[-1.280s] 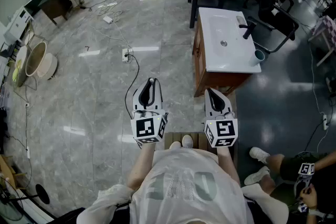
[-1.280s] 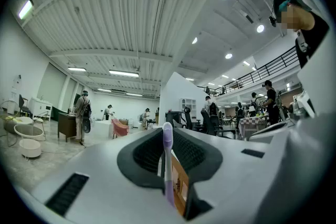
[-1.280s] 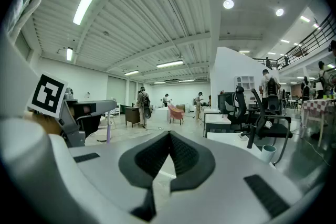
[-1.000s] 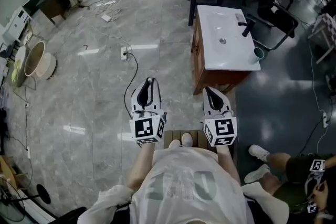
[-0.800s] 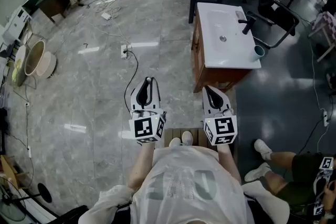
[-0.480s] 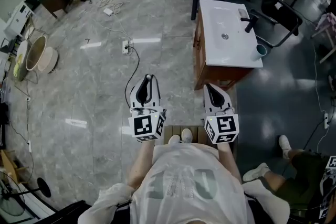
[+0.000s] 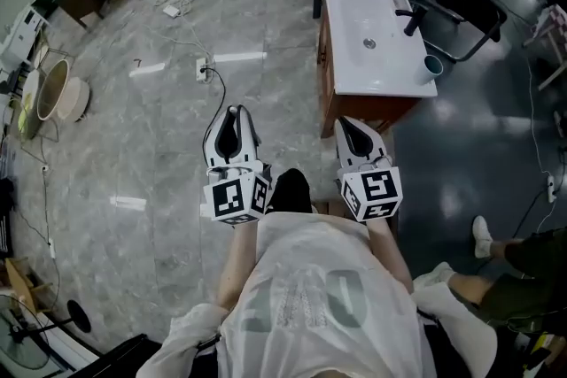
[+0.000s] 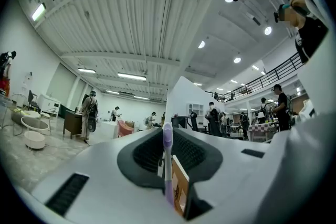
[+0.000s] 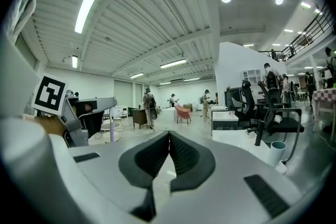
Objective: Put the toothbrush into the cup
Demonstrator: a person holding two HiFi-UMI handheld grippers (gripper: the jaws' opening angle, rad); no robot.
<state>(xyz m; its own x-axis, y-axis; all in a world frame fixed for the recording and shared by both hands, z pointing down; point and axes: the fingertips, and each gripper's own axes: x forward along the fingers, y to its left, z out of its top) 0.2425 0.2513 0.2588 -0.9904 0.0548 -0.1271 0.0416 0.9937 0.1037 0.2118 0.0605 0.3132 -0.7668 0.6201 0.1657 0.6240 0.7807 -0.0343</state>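
Head view: the left gripper (image 7: 232, 112) is held over the polished grey stone floor (image 7: 133, 137). In the left gripper view it is clamped on a slim lilac toothbrush (image 8: 167, 165), which stands upright between ribbed black pads (image 8: 144, 152). The right gripper (image 7: 345, 123) is closed on nothing, its pads pressed together. A round teal cup (image 7: 432, 65) stands at the edge of the glossy white counter (image 7: 390, 80), upper right, well apart from both.

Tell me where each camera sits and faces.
Head view: on the head, facing down at floor and sink; torso, left gripper, right gripper show.
Left gripper view: on it, facing the hall; fingers grip the toothbrush.
Right gripper view: on it, facing the hall, cup at right; fingers shut.
Shared: head and right gripper views show the cup.
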